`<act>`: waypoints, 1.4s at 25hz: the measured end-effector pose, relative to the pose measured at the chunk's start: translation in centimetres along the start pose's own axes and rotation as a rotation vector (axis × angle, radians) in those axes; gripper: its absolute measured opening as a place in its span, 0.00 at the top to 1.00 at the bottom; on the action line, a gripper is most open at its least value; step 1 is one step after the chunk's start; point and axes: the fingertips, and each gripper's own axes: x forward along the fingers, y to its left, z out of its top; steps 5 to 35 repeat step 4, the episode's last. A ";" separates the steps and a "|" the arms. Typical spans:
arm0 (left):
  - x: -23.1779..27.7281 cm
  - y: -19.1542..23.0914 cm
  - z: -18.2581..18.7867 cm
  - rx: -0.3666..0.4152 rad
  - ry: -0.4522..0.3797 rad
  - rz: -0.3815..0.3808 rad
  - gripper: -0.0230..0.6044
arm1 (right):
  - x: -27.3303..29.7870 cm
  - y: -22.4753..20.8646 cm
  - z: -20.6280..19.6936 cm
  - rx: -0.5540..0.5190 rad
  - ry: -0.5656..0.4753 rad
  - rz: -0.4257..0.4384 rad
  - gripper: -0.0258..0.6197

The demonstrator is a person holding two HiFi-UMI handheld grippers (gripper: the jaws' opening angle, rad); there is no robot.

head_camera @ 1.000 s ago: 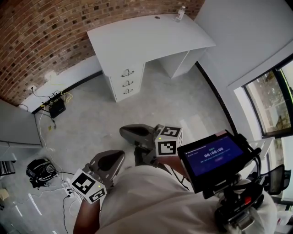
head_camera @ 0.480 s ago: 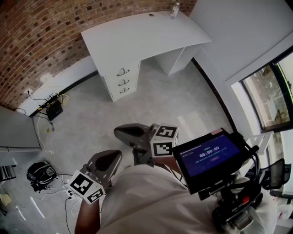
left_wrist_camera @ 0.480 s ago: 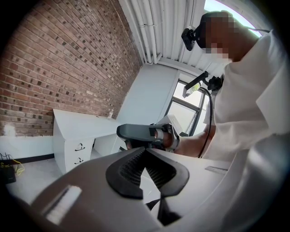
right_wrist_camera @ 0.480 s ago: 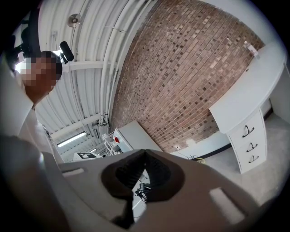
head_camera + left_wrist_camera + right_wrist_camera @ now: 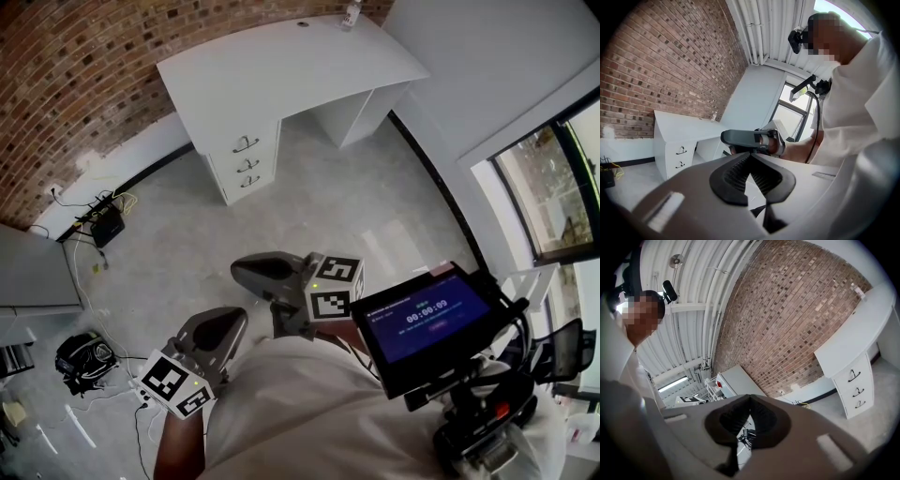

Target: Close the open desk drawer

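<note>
Recorder: Count, left to right?

Observer: One black bag [image 5: 82,356] on the floor, far left. One black box [image 5: 106,226] with loose cables by the brick wall [image 5: 75,75]. Two grippers. One white desk [image 5: 281,66] at the far side of the room, with three drawers [image 5: 247,164] stacked in its pedestal, one handle each. One bottle [image 5: 352,13] at the desk's back edge. One lit screen [image 5: 427,312] on a rig at the person's right.

Recorder: Which drawer stands open?

Observer: Cannot tell. In the right gripper view the three fronts look level.

Recorder: Grippers?

Observer: Left gripper [image 5: 225,326] held low against the person's torso, bare forearm below it, jaws angled up toward the right gripper [image 5: 255,271]. Its jaws meet at the tips, nothing between. Right gripper just above and to the right, jaws pointing left across the body, likewise closed on nothing. Both well apart from the desk, open floor between.
</note>
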 end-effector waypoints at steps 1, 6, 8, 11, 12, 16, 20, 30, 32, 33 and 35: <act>0.0 0.0 0.0 -0.001 0.000 -0.001 0.96 | 0.0 -0.1 0.0 0.001 -0.002 -0.001 0.96; 0.2 0.0 -0.1 -0.003 0.003 -0.005 0.96 | -0.2 -0.3 0.0 0.006 -0.006 -0.005 0.96; 0.2 0.0 -0.1 -0.003 0.003 -0.005 0.96 | -0.2 -0.3 0.0 0.006 -0.006 -0.005 0.96; 0.2 0.0 -0.1 -0.003 0.003 -0.005 0.96 | -0.2 -0.3 0.0 0.006 -0.006 -0.005 0.96; 0.2 0.0 -0.1 -0.003 0.003 -0.005 0.96 | -0.2 -0.3 0.0 0.006 -0.006 -0.005 0.96; 0.2 0.0 -0.1 -0.003 0.003 -0.005 0.96 | -0.2 -0.3 0.0 0.006 -0.006 -0.005 0.96; 0.2 0.0 -0.1 -0.003 0.003 -0.005 0.96 | -0.2 -0.3 0.0 0.006 -0.006 -0.005 0.96; 0.2 0.0 -0.1 -0.003 0.003 -0.005 0.96 | -0.2 -0.3 0.0 0.006 -0.006 -0.005 0.96; 0.2 0.0 -0.1 -0.003 0.003 -0.005 0.96 | -0.2 -0.3 0.0 0.006 -0.006 -0.005 0.96; 0.2 0.0 -0.1 -0.003 0.003 -0.005 0.96 | -0.2 -0.3 0.0 0.006 -0.006 -0.005 0.96; 0.2 0.0 -0.1 -0.003 0.003 -0.005 0.96 | -0.2 -0.3 0.0 0.006 -0.006 -0.005 0.96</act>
